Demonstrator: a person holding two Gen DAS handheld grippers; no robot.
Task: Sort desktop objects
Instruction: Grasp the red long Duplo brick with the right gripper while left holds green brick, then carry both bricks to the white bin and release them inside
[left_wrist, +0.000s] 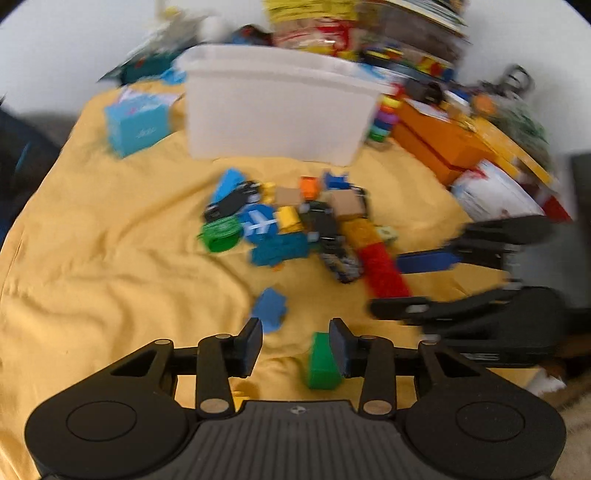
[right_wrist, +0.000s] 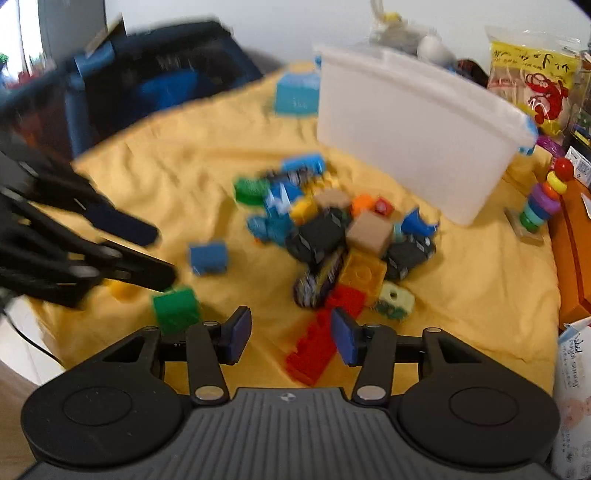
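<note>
A pile of toy blocks and small cars (left_wrist: 295, 225) (right_wrist: 340, 236) lies on the yellow cloth (left_wrist: 110, 240) in front of a white bin (left_wrist: 277, 110) (right_wrist: 417, 129). My left gripper (left_wrist: 295, 345) (right_wrist: 162, 254) is open and low over the cloth. A green block (left_wrist: 323, 363) (right_wrist: 177, 310) sits against its right finger, and a blue block (left_wrist: 271, 308) (right_wrist: 208, 256) lies just ahead. My right gripper (right_wrist: 291, 334) (left_wrist: 391, 284) is open over the near end of a long red brick (right_wrist: 317, 339) (left_wrist: 384, 269). Both views are blurred.
A light blue box (left_wrist: 138, 123) (right_wrist: 297, 92) stands left of the bin. Orange boxes (left_wrist: 443, 144) and a ring-stacking toy (right_wrist: 543, 203) crowd the right side. Snack bags (right_wrist: 532, 81) and books sit behind. A dark blue object (right_wrist: 147, 81) stands off the table's left.
</note>
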